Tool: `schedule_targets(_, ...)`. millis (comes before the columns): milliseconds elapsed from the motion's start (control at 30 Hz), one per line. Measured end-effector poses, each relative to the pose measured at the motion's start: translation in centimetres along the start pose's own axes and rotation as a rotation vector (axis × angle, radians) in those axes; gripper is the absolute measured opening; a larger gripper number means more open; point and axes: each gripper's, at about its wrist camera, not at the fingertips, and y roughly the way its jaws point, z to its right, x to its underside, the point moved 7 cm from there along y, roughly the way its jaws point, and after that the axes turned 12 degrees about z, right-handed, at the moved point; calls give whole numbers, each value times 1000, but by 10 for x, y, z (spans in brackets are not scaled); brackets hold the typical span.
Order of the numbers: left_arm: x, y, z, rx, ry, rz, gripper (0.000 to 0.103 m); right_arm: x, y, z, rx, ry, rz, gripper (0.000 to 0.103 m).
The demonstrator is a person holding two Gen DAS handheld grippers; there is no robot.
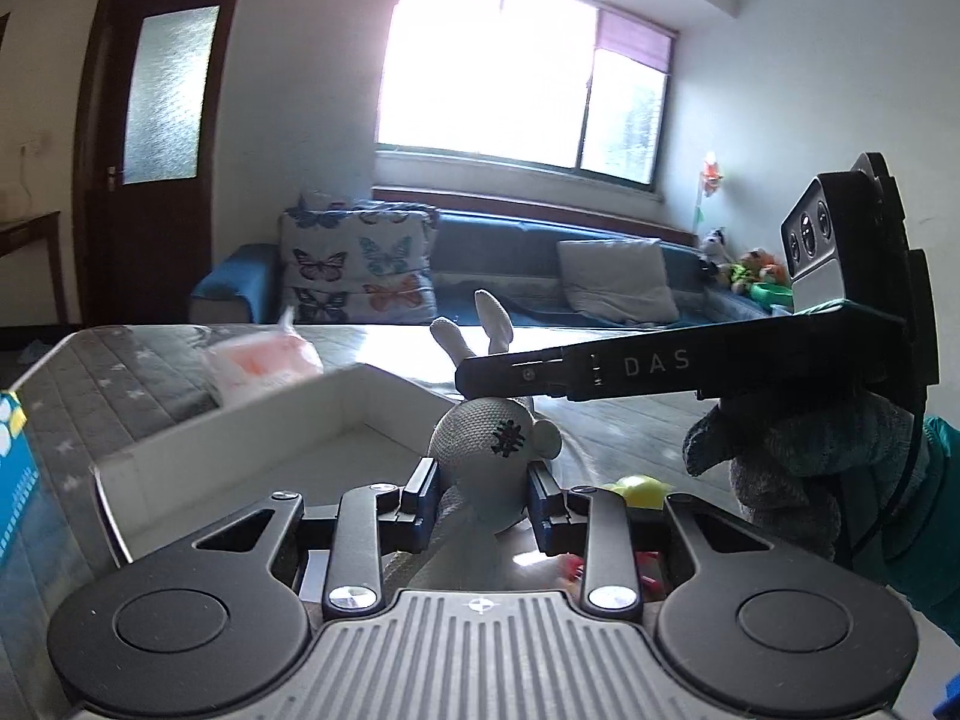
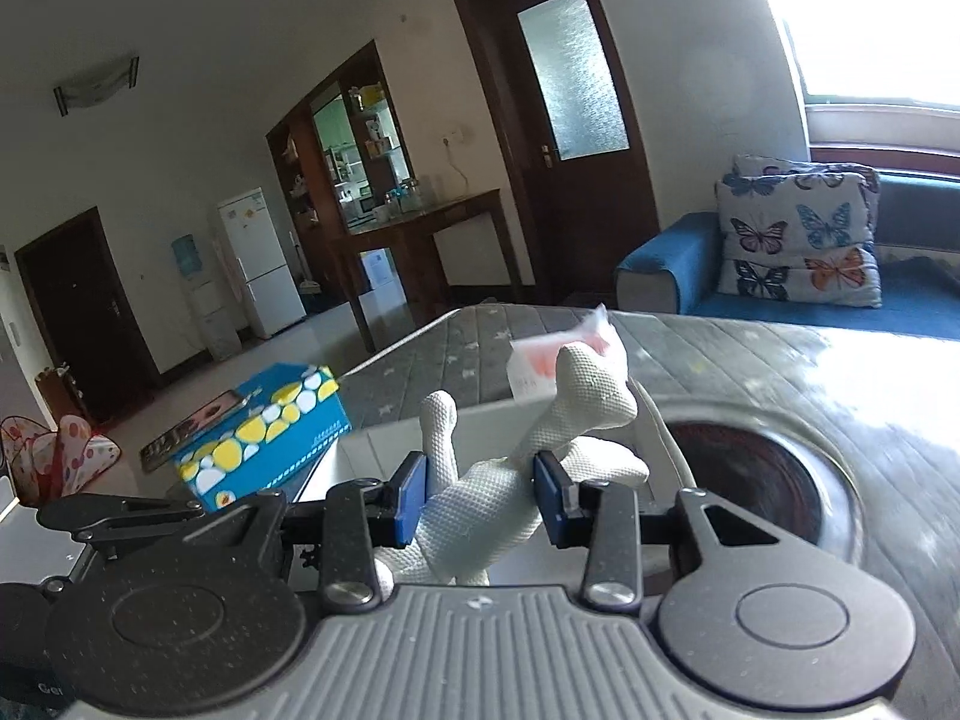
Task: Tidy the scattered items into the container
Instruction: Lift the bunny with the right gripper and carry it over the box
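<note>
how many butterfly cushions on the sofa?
2. Both at the sofa's armrest end: the front butterfly cushion leaning on the backrest, the second cushion mostly hidden behind it. More may be hidden.

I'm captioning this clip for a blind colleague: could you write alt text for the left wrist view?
The left gripper is shut on a white knitted rabbit toy, while the right gripper reaches in from the right beside its ears. A white box sits just behind on the grey table, with a blue sofa under a bright window.
</note>
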Motion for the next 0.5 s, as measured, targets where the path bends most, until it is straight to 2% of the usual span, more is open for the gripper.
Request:
schedule_targets(233,-1,51,-48,-50,-29,-98,34,-1,73,17,-1,58,-77,38)
schedule_targets(500,32,82,-87,-109,-137,-267,35,40,133,50,36,190,-231,37)
